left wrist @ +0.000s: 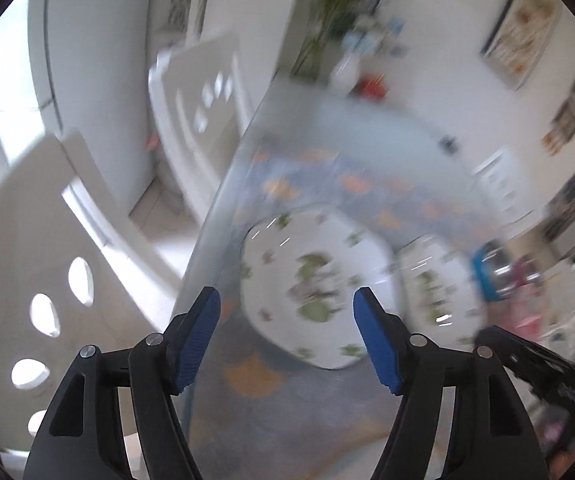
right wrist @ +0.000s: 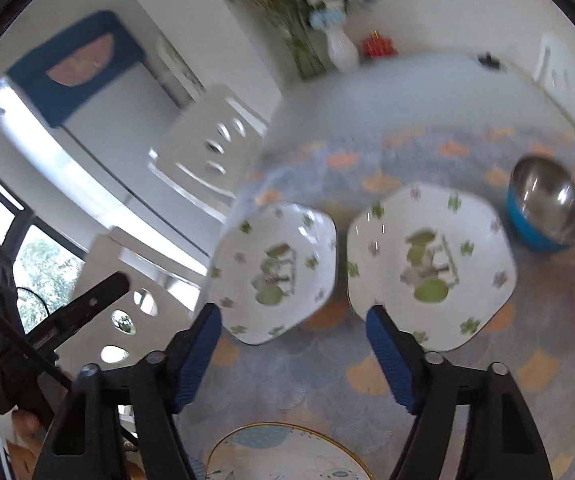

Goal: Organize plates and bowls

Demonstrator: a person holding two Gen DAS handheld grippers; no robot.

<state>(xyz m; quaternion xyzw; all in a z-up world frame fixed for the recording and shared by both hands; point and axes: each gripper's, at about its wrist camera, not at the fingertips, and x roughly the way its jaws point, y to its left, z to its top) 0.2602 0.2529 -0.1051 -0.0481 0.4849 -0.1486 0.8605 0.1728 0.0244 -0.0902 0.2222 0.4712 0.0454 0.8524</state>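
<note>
Hovering, both empty: left gripper [left wrist: 287,336] and right gripper [right wrist: 293,354] spread apart above two floral plates [right wrist: 275,272]; next, stack one.

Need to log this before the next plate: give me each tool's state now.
Left tool: open, holding nothing.
Right tool: open, holding nothing.

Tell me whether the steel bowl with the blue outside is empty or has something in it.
Empty, as far as shows: the steel bowl sits upright on the table, and only its bare shiny inside is visible.
</note>
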